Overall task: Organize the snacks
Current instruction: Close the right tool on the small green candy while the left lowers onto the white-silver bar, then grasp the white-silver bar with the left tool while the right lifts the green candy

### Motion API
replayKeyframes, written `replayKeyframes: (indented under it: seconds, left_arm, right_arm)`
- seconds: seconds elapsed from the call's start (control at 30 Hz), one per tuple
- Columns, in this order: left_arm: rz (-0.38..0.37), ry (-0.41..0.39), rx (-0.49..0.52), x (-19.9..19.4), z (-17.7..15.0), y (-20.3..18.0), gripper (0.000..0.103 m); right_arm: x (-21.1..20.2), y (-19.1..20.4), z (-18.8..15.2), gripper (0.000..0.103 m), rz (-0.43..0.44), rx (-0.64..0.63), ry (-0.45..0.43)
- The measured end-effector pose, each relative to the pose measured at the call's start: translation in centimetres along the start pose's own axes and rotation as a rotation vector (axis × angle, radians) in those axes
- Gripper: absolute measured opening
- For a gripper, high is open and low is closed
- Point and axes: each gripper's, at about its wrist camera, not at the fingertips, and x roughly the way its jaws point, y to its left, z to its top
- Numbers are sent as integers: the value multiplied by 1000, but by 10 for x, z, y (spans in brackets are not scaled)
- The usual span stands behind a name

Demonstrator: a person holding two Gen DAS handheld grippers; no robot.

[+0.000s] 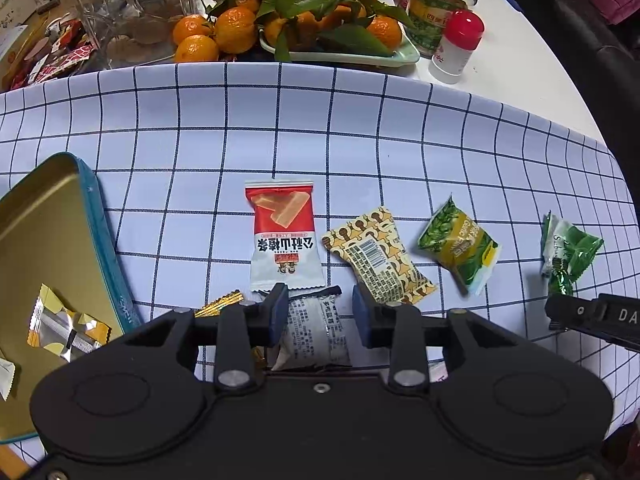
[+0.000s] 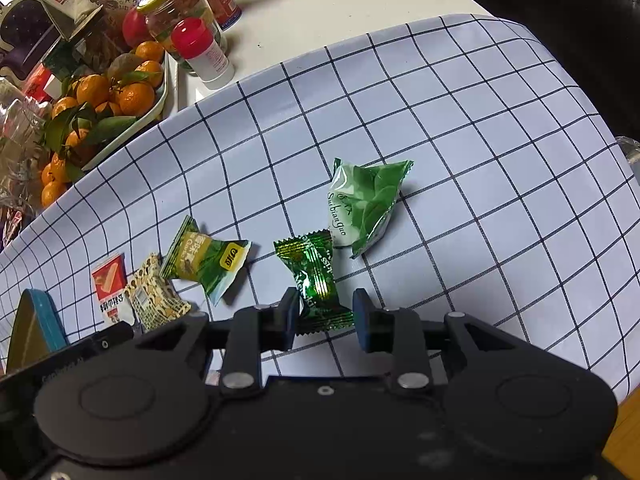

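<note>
The left tool (image 1: 319,312) is pointed steeply down at the checked cloth (image 1: 360,128) that covers the desk. Its jaws stand partly apart, and a grey-white packet (image 1: 316,332) lies between them; a gap is seen on each side, so no grip is made. Just beyond it, a red-and-white packet (image 1: 282,236) lies flat on the cloth. In a row toward the right edge of the cloth are found a brown patterned packet (image 1: 376,256), a yellow-green packet (image 1: 460,244) and a pale green packet (image 1: 568,248). At the left edge of the cloth an open tin (image 1: 100,232) with a gold interior is set, and a yellow wrapped sweet (image 1: 68,324) lies inside it.

The right tool (image 2: 326,316) is likewise pointed down. A dark green foil sweet (image 2: 316,280) lies between its narrowly spaced jaws; whether the pads press on it cannot be told. Beyond the far edge of the cloth, a tray of mandarins (image 1: 292,20) is placed.
</note>
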Motion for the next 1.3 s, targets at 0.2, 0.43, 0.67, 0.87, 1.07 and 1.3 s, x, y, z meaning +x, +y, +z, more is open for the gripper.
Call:
replayKeyframes:
  seconds: [0.2, 0.43, 0.67, 0.87, 1.07, 1.3]
  left_arm:
    - [-86, 38, -13, -2, -3, -1, 44]
    - [-61, 30, 29, -4, -8, -12, 44]
    - [-65, 24, -63, -10, 1, 11, 44]
    - [-92, 59, -36, -7, -3, 8, 44]
    - [-57, 61, 22, 1, -9, -6, 44]
    - [-46, 53, 39, 0, -12, -10, 45]
  right_arm:
    - [-3, -4, 1, 31, 10, 8, -5]
    - [-2, -25, 3, 31, 47, 63, 25]
    - [3, -45, 6, 31, 109, 175, 65]
    - [6, -31, 0, 31, 50, 103, 68]
    - [12, -21, -6, 31, 1, 53, 85]
    - [12, -19, -6, 31, -13, 33, 83]
